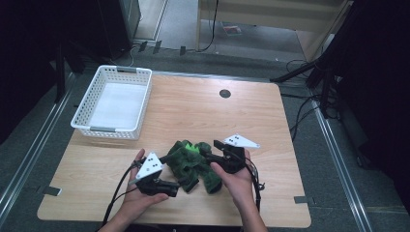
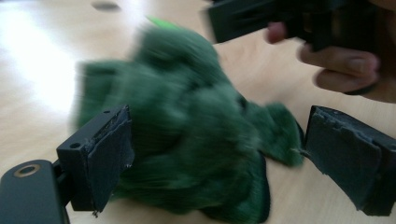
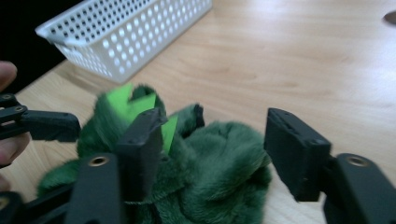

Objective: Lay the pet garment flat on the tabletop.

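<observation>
1. Green plush toy: lies on the worktop, near the white basket.
2. Left tool: jaws spread wide, flanking the toy, no grip.
3. Right tool: jaws spread over the toy, gripping nothing.
4. Risk: a shallow pinch on loose fur may slip, dropping the toy short of the basket.

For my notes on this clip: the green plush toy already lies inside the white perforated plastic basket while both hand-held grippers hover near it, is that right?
Not quite: the green plush toy lies on the wooden table, near its front edge, between the two hand-held grippers; the white perforated plastic basket stands apart from it. The high view shows this.
</observation>
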A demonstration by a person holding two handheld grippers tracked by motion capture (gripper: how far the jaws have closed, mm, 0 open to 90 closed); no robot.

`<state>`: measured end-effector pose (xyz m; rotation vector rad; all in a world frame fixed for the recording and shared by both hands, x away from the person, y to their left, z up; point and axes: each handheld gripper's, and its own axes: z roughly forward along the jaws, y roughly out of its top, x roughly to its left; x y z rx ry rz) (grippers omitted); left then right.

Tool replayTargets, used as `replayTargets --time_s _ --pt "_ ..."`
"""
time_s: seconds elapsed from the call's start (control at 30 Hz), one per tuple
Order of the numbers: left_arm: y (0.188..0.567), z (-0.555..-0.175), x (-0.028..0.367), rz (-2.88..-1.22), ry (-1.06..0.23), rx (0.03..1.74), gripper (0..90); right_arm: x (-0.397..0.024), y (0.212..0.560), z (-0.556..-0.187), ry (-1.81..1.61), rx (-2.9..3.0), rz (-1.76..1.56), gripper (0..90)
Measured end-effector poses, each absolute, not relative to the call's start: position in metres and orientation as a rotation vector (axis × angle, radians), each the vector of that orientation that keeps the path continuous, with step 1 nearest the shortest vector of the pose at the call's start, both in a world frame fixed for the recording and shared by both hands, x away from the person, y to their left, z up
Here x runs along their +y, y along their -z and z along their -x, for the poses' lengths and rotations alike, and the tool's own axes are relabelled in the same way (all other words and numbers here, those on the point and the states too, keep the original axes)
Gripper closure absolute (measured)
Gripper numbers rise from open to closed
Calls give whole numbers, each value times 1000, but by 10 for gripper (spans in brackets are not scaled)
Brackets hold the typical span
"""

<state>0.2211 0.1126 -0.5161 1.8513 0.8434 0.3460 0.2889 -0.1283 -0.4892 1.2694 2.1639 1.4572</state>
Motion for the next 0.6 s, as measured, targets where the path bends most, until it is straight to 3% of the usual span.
replayTargets --time_s 0.07,0.17,0.2,0.3,0.4,0.5,0.6 --pt "520 -222 107 -1897 -455 911 100 -123 497 -289 -1430 2176 -1278 347" --pt "523 -232 122 -1830 -443 1053 286 -120 506 -289 -1407 2174 -1304 356" --pt "522 -235 132 -1799 -434 1089 402 -121 507 -289 -1402 2172 -1296 362" --pt "521 -245 160 -1723 -372 1144 607 -124 507 -289 -1415 2158 -1298 369" --pt "521 -249 179 -1676 -344 1188 716 -125 508 -290 -1442 2166 -1280 398" --pt "520 -248 184 -1645 -285 1144 690 -118 513 -290 -1396 2222 -1241 442" --pt "516 -239 173 -1666 -263 1019 515 -111 519 -290 -1309 2263 -1212 549"
